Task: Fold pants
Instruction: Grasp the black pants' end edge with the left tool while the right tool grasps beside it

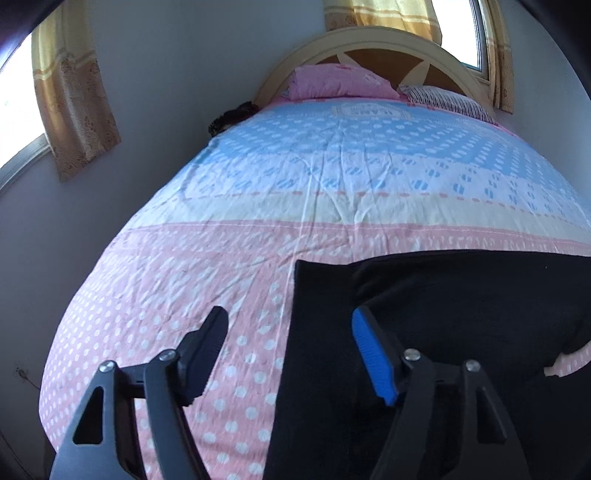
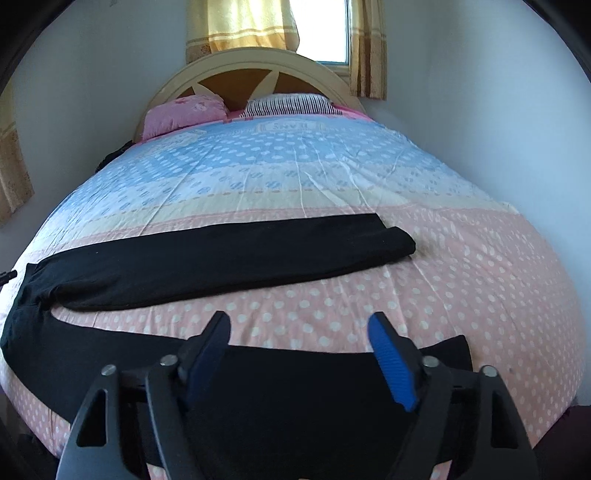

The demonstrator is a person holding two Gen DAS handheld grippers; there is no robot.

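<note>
Black pants (image 2: 221, 254) sprawled sideways across the bed (image 2: 461, 280), legs running left to right, near leg right under the right gripper (image 2: 299, 332), waist corner by the left gripper (image 1: 290, 325), both jaws parted, empty.

Daylight pours in through the windows (image 1: 476, 33) behind the headboard and at the left wall, blown out to pure white, leaving the room softly lit with a cool cast. The black pants (image 2: 221, 254) read as a flat dark mass with almost no fold detail. Both views bulge heavily, corners go black, and slight blur softens the polka-dot bedsheet (image 2: 332, 302).
</note>
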